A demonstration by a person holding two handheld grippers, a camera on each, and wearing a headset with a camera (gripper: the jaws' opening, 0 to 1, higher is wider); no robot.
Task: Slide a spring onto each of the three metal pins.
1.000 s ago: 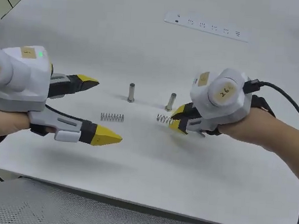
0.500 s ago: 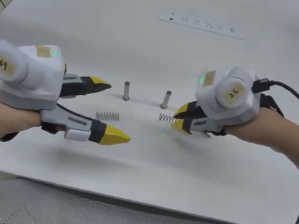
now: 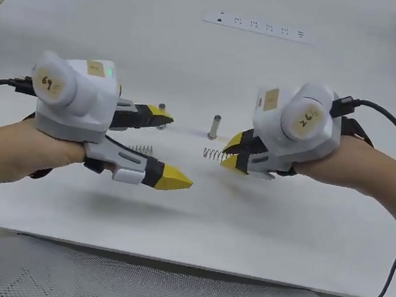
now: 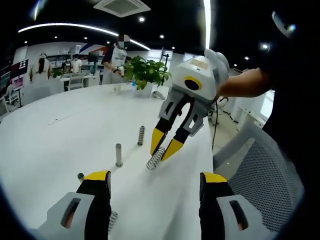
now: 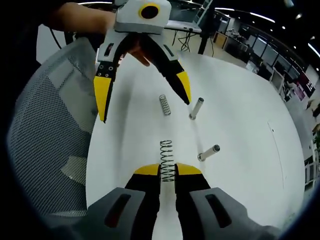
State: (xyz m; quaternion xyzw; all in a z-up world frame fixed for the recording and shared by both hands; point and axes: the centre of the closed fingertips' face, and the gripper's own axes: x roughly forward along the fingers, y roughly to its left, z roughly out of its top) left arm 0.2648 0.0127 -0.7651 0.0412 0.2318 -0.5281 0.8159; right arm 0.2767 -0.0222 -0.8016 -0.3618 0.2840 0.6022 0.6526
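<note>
The white bench (image 3: 125,23) is wide and smooth. A power strip (image 3: 260,27) lies near its far edge. The right gripper (image 5: 168,170) has its fingers pinched on one end of a spring (image 5: 166,157). A metal pin (image 3: 215,126) stands upright just behind it. The left gripper (image 3: 176,149) has its fingers wide apart near another spring (image 3: 141,149). A gray mesh chair (image 3: 109,278) is at the near edge. A green plant (image 4: 145,72) stands far back.

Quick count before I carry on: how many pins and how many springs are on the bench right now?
Metal pins: 3 (near pin, middle pin, far pin)
Springs: 3 (held spring in the right gripper, loose spring, fitted spring that seems to be already on the far pin)
Total: 6
</note>
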